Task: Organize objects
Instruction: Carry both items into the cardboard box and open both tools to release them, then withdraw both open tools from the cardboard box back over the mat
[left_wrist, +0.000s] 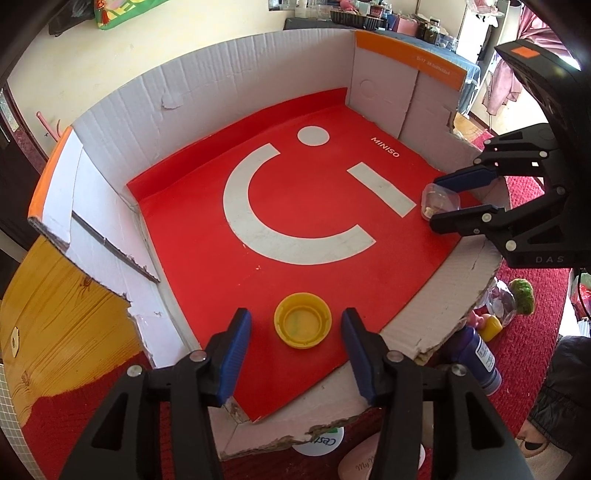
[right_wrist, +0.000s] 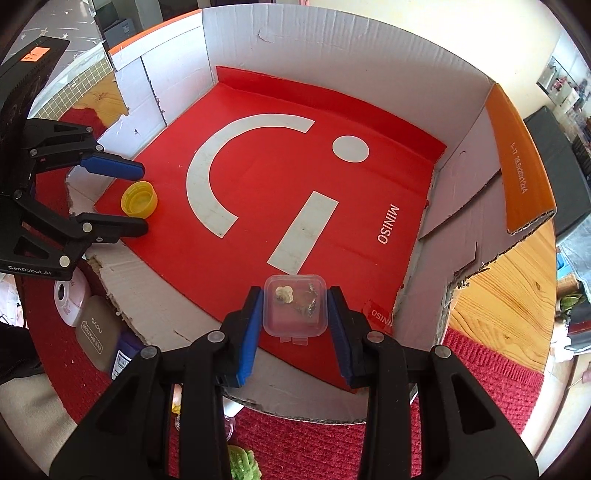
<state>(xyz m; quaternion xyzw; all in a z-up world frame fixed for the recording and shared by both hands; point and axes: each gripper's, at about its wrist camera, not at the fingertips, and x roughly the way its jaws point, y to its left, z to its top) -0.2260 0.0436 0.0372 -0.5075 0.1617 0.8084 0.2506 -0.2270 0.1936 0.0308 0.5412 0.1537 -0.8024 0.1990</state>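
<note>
A yellow bottle cap (left_wrist: 303, 326) lies open side up on the red mat (left_wrist: 295, 206) inside the cardboard box. My left gripper (left_wrist: 295, 317) is open, its blue pads (left_wrist: 236, 347) standing either side of the cap with gaps to it. The right wrist view also shows the cap (right_wrist: 138, 199) between the left gripper (right_wrist: 144, 198) fingers. My right gripper (right_wrist: 295, 295) is shut on a small clear plastic box (right_wrist: 295, 310) with pale bits inside, near the mat's front edge. The left wrist view shows that clear box (left_wrist: 441, 201) in the right gripper (left_wrist: 436, 202).
White cardboard walls (right_wrist: 332, 48) with orange flaps (right_wrist: 517, 166) surround the mat on three sides; the near wall is torn low. Outside it on the red rug lie a purple bottle (left_wrist: 482, 356), a green fuzzy item (left_wrist: 521, 295), an eye shadow compact (right_wrist: 98, 332). Wooden tabletop (left_wrist: 55, 306) borders the box.
</note>
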